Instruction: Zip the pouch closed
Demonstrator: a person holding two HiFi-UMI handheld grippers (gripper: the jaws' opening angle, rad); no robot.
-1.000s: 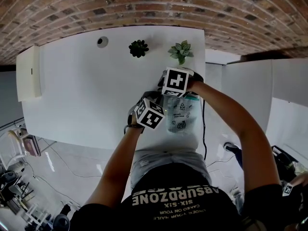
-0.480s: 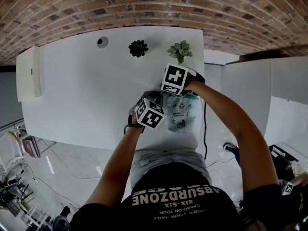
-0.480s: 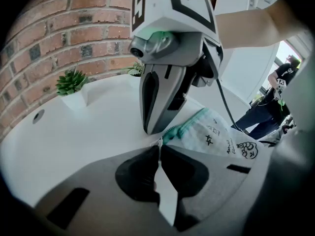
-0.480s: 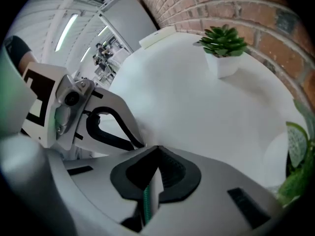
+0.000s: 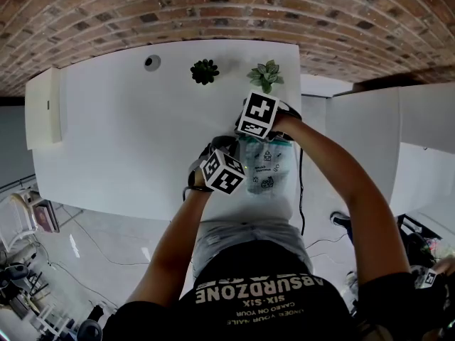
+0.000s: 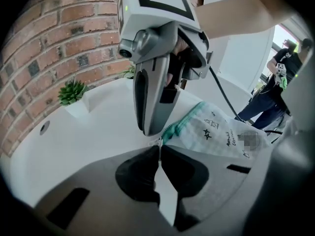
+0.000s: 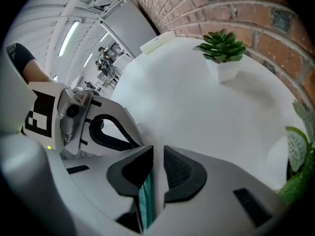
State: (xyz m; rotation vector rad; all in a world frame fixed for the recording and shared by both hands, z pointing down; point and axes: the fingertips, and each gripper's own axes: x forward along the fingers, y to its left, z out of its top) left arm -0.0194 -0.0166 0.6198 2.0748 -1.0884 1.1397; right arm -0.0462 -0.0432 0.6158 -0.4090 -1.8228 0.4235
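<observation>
A white printed pouch [image 5: 271,170] with a teal zipper lies at the near right of the white table [image 5: 128,126]. My left gripper [image 5: 238,163] is at its left end, shut on the small white zipper pull [image 6: 159,144]; the pouch [image 6: 216,134] stretches away to the right. My right gripper [image 5: 260,139] is at the pouch's far end, and one of its fingers [image 6: 152,97] stands just beyond the pull. Its jaws have just been opening a little, and the right gripper [image 7: 156,156] still pinches the teal zipper tape [image 7: 146,195].
Two small potted plants [image 5: 205,71] [image 5: 266,77] stand at the table's far edge, next to a round cable hole [image 5: 151,62]. A white box [image 5: 43,109] sits at the left end. A black cable [image 5: 301,190] hangs off the right edge. A brick wall runs behind.
Both grippers have rolled slightly in place over the pouch. The left cube has edged toward the near side. The holds look the same.
</observation>
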